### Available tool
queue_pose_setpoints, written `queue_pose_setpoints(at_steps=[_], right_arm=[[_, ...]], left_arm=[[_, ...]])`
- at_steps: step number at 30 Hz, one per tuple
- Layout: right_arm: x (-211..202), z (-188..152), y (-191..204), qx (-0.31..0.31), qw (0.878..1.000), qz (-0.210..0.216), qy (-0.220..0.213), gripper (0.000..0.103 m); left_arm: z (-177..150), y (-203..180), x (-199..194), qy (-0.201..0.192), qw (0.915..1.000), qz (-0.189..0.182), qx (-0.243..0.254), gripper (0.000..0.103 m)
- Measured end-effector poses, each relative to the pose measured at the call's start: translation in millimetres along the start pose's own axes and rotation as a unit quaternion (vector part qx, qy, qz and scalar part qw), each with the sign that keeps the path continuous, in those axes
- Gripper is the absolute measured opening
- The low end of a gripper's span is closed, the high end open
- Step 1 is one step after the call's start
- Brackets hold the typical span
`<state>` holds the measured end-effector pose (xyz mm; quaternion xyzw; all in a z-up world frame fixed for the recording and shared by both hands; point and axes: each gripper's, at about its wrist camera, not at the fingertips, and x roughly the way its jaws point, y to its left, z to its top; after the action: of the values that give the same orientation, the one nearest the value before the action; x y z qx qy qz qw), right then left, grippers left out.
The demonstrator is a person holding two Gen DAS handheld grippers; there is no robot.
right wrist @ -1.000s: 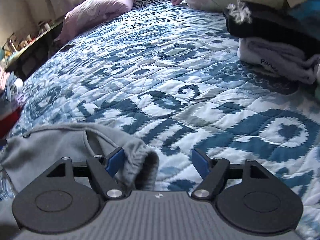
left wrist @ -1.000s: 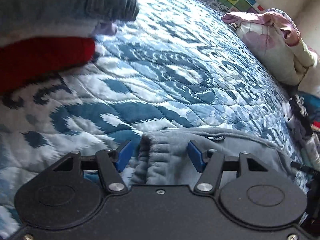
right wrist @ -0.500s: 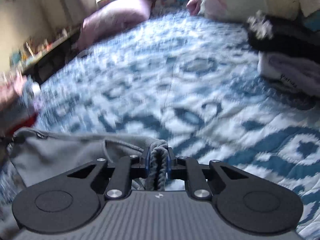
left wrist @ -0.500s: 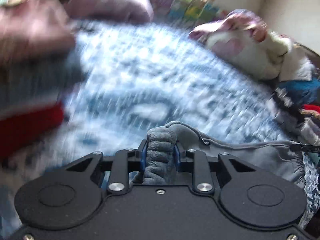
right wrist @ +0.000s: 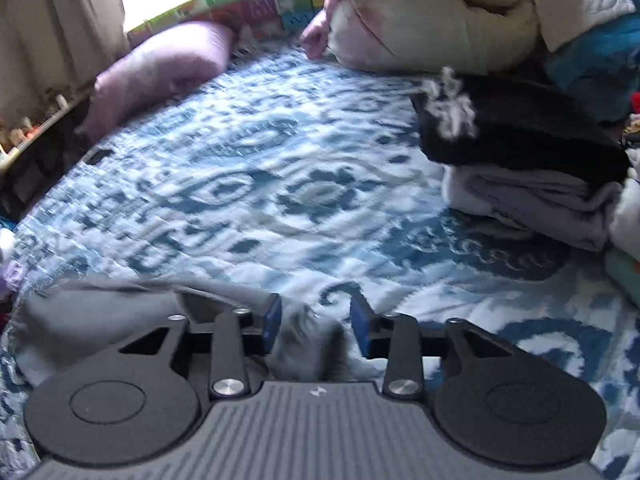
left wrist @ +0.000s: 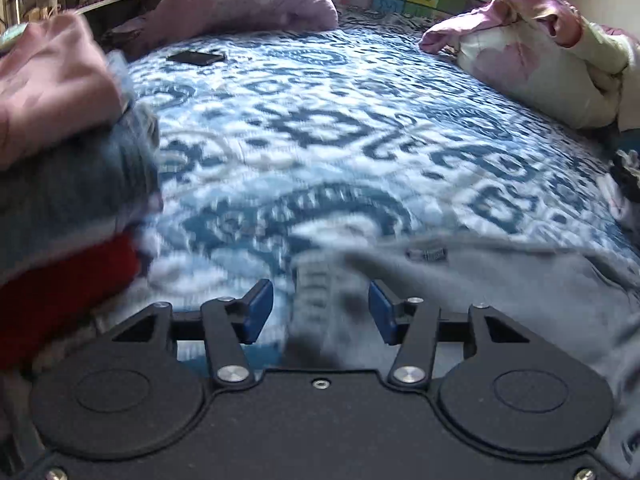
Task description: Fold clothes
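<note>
1. The grey garment (left wrist: 500, 296) lies on the blue-and-white patterned bed quilt (left wrist: 340, 140), at its near edge, stretched between the two grippers.
2. The left gripper (left wrist: 321, 310) has just been opening; its blue fingers (left wrist: 258, 310) stand apart, a bunched ribbed edge between them, unpressed.
3. The right gripper (right wrist: 316, 322) has likewise just been opening, fingers (right wrist: 272, 322) apart around a blurred grey fold.
4. Stacked folded clothes (right wrist: 528, 160) sit to the right.

No text is legible; the label (left wrist: 427, 255) on the grey garment (left wrist: 500, 292) is blurred.
</note>
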<state>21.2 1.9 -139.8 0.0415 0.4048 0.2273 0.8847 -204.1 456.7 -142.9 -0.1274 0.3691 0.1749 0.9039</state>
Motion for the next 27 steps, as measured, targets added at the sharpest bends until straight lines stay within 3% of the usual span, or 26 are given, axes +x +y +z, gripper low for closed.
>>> queue_pose_setpoints(at_steps=[2,6,11,17,22,27], right_arm=[[-8,-9,-6,0.005,1.000,0.010,0.012,0.054],[-22,-34,-13,-0.006,0.999,0.015,0.049,0.056],[-42,-75,-24,-0.024,0.997,0.018,0.076,0.058],[-62,-101,-17,-0.039,0.997,0.027,0.065,0.057],[-58,-99,7,-0.094,0.994,0.026,0.039,0.057],[-36,-99,20,-0.127,0.990,0.029,0.052,0.058]], left_arm=[[-18,4,-16,0.004,0.9999,-0.008,-0.006,0.052],[-53,3,-58,0.010,0.9997,-0.022,-0.010,0.052],[-103,18,-109,0.032,0.9947,-0.053,-0.082,0.053],[-156,29,-151,0.059,0.9817,-0.095,-0.154,0.055],[-176,20,-159,0.069,0.9782,-0.104,-0.166,0.057],[-191,12,-148,0.086,0.9743,-0.106,-0.179,0.057]])
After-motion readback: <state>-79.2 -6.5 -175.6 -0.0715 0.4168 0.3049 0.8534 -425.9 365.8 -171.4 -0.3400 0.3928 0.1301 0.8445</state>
